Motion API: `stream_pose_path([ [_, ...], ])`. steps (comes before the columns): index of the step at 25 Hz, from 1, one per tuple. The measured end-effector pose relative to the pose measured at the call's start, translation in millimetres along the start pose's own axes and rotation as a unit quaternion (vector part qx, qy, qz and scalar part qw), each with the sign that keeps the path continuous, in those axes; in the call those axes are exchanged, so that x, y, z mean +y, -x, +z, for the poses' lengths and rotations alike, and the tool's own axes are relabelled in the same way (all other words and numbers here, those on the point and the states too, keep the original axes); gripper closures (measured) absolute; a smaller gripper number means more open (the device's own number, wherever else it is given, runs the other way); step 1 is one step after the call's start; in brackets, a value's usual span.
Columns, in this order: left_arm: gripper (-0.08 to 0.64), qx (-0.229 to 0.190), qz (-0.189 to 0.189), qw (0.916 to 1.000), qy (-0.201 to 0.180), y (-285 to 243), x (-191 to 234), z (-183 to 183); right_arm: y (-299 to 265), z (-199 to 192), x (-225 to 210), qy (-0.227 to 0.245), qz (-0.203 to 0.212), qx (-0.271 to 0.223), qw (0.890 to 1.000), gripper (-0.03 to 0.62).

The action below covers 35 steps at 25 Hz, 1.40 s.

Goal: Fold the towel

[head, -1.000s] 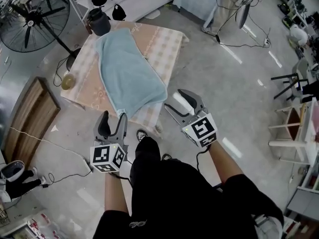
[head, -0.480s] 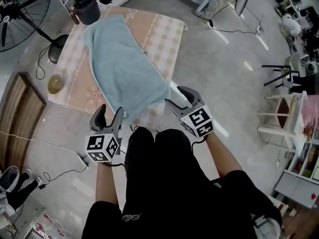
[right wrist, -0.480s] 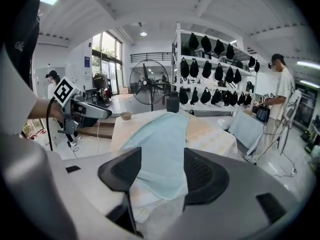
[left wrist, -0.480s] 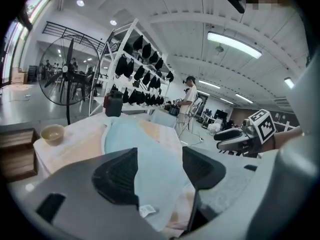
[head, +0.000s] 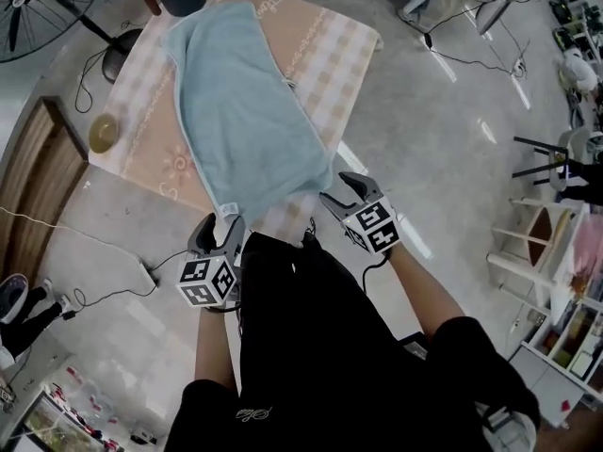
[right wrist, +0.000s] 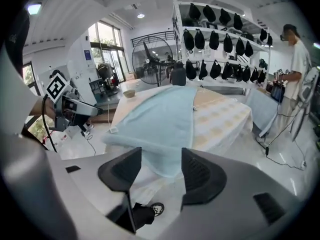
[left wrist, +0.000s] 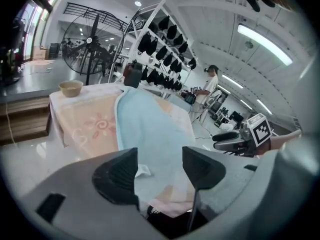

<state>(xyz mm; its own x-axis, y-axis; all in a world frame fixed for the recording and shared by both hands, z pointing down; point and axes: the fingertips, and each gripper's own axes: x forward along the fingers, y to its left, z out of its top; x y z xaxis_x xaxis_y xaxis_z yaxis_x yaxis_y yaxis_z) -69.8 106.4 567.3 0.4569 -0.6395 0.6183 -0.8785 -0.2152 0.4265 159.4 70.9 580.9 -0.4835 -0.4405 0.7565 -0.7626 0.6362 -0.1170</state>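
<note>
Blue towel (head: 247, 111) on checked tablecloth (head: 325, 53), grey floor (head: 113, 229), fan (head: 17, 0)

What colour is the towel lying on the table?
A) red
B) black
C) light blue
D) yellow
C: the towel spread out over the checked tablecloth is light blue in the head view, and it looks the same colour in both gripper views.
</note>
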Motion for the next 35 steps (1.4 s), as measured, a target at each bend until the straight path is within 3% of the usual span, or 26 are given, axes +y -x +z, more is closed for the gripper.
stream_pose_path([
  [6,0.298,0.031,0.053,0.9981,0.007,-4,13,-48,-25,-31,-12,-0.022,0.014,0.02,0.999,0.342],
  [11,0.298,0.04,0.068,0.9959,0.044,-10,29,-74,-42,-45,-21,-0.078,0.021,0.022,0.996,0.344],
  [14,0.298,0.037,0.055,0.9956,0.066,-16,33,-78,-50,-51,-22,-0.108,0.031,0.026,0.993,0.344],
  [17,0.298,0.036,0.042,0.9948,0.085,-21,33,-78,-53,-53,-24,-0.156,0.042,0.019,0.987,0.344],
  [24,0.298,0.05,0.057,0.9912,0.108,-31,43,-85,-63,-63,-29,-0.248,0.064,0.022,0.966,0.345],
  [25,0.298,0.052,0.056,0.9907,0.113,-33,42,-86,-64,-64,-28,-0.251,0.068,0.025,0.965,0.355],
  [27,0.299,0.058,0.053,0.9904,0.114,-39,39,-88,-62,-67,-30,-0.242,0.065,0.031,0.968,0.496],
  [29,0.303,0.064,0.051,0.991,0.106,-41,36,-89,-59,-66,-31,-0.226,0.06,0.027,0.972,0.569],
  [32,0.35,0.061,0.057,0.9927,0.088,-38,34,-86,-53,-62,-30,-0.195,0.064,0.017,0.979,0.574],
  [35,0.459,0.05,0.066,0.9932,0.082,-31,32,-84,-45,-59,-33,-0.168,0.062,0.013,0.984,0.575],
])
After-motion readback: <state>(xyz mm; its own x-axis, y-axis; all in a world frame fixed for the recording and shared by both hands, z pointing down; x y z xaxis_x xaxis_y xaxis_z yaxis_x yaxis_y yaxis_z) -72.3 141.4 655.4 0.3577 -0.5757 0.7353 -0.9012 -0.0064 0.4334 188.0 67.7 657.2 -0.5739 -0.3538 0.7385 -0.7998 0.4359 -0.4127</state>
